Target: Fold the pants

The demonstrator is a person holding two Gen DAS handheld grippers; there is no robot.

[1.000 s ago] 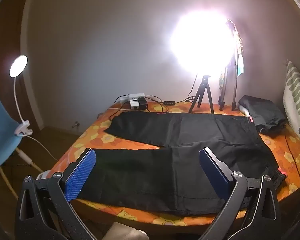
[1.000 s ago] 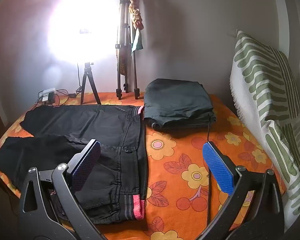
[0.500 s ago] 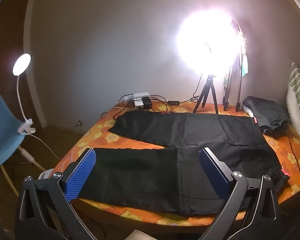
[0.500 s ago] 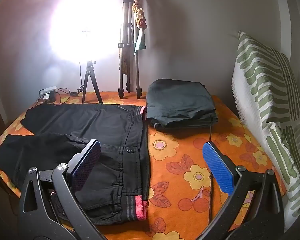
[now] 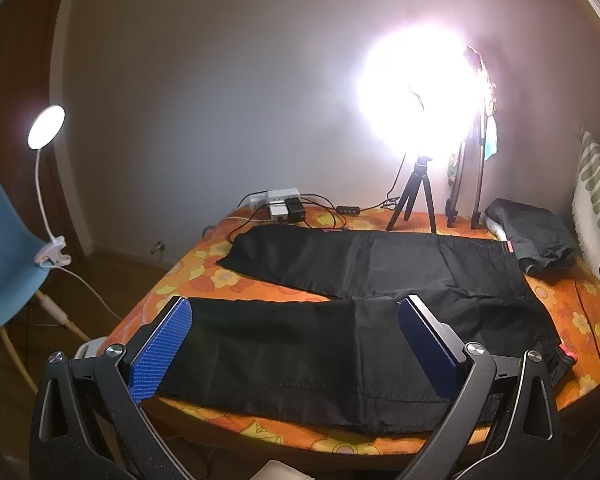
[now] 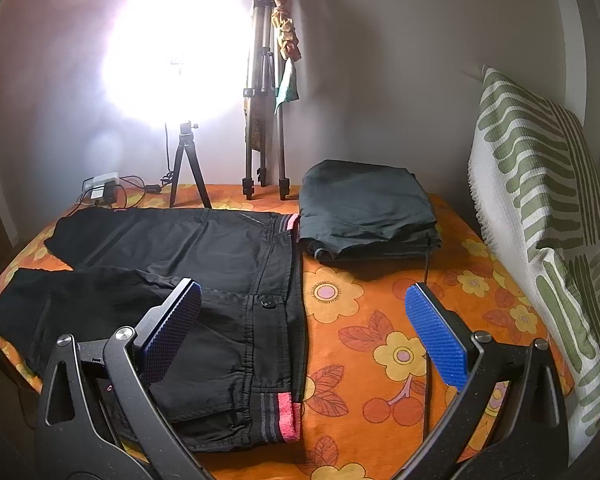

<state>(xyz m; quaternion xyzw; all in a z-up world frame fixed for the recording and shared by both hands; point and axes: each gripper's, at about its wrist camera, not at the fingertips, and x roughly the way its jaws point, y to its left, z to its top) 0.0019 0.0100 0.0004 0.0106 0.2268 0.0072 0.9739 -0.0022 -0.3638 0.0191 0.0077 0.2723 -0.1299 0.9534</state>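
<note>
Both views have drawn back slightly and risen since a second ago; the cloth itself lies unchanged. Black woven cotton pants (image 5: pixel 380 312) lie flat on the orange flower-print bedspread (image 6: pixel 380 320), legs splayed toward 9 o'clock, pink-striped waistband (image 6: pixel 290 416) at 6 o'clock in the right view. They look soft, light and limp — likely to sag, so the hem corner and waistband edge seem the best holds. Left tool (image 5: pixel 294 344) hangs above the near leg, blue pads wide apart, empty. Right tool (image 6: pixel 302 332) hovers over the waistband — spread equally wide, touching nothing.
</note>
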